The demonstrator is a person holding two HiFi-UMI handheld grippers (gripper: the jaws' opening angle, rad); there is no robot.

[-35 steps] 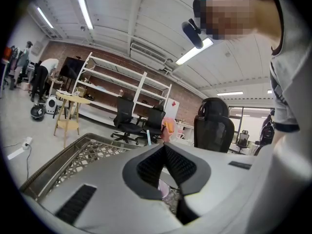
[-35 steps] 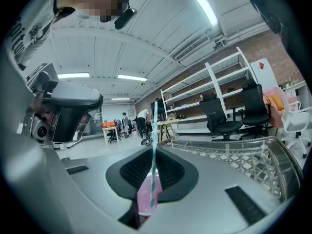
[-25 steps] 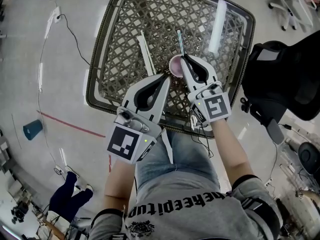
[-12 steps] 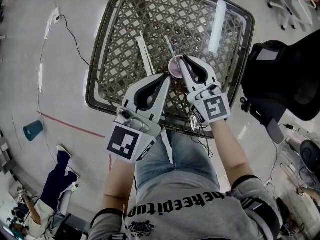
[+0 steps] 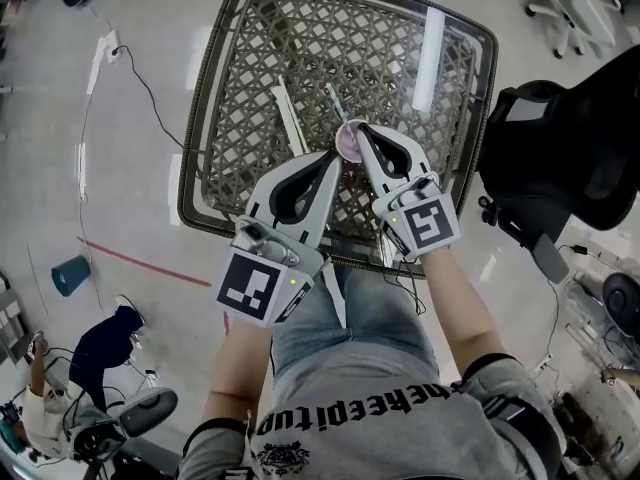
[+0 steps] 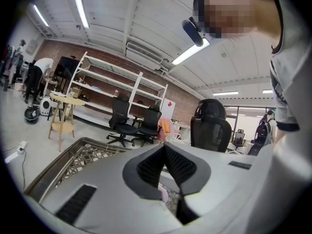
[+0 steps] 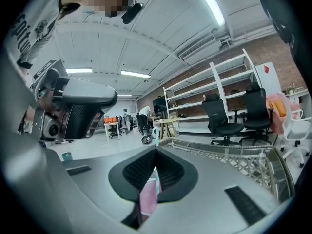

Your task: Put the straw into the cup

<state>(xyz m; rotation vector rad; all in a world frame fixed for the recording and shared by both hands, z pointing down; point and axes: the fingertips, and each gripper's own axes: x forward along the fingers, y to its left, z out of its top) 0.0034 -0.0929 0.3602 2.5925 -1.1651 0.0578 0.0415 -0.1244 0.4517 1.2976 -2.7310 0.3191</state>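
A small pink cup [image 5: 349, 140] stands on the wicker table [image 5: 250, 118] near its front edge. A thin teal-and-white straw [image 5: 335, 98] sticks out of the cup and leans away to the left. My right gripper [image 5: 362, 128] is shut on the pink cup [image 7: 147, 196], whose wall shows between the jaws, with the straw's teal tip [image 7: 155, 141] just past them. My left gripper [image 5: 335, 155] is at the cup's near left side, its jaws together with nothing in them. The left gripper view shows the left gripper [image 6: 164, 146] with a bit of the cup [image 6: 163, 194] below it.
A white stick-like strip [image 5: 290, 118] lies on the table left of the cup. A long bright reflection [image 5: 430, 58] shows on the glass top. A black office chair [image 5: 560, 148] stands right of the table. A person [image 5: 105, 353] crouches on the floor at lower left.
The straw has tipped from leaning up-right to leaning left in the cup. Both grippers stay at the cup, nearly still. The person at lower left has moved.
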